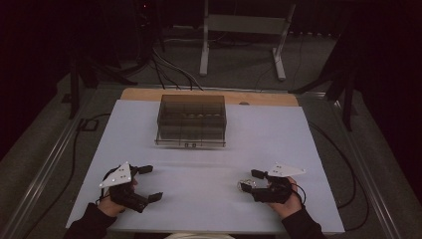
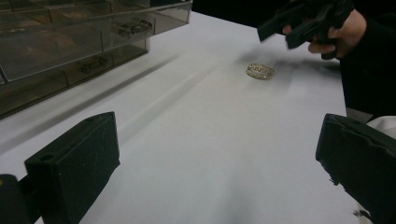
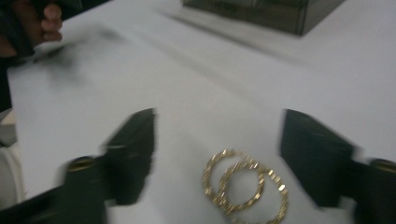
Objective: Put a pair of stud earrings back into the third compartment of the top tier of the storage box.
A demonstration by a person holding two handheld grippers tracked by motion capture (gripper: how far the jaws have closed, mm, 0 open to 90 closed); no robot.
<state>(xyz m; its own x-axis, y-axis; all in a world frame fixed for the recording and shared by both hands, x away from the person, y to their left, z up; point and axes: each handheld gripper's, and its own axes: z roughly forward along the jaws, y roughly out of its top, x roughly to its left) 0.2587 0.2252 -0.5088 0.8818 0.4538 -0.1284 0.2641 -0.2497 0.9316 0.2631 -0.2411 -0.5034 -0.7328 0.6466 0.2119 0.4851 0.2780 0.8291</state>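
The ring [image 3: 243, 186] is light, stiff, probably slippery metal lying flat on the surface [image 3: 233, 84], so the half-open, empty right tool [image 3: 218, 156] should pinch across its band.

The room is dim. A white-topped counter [image 1: 278, 149] stands on grey floor [image 1: 239, 64]; at twelve o'clock a pale metal frame [image 1: 244, 30] (two legs), black cables [image 1: 169, 67] at eleven.
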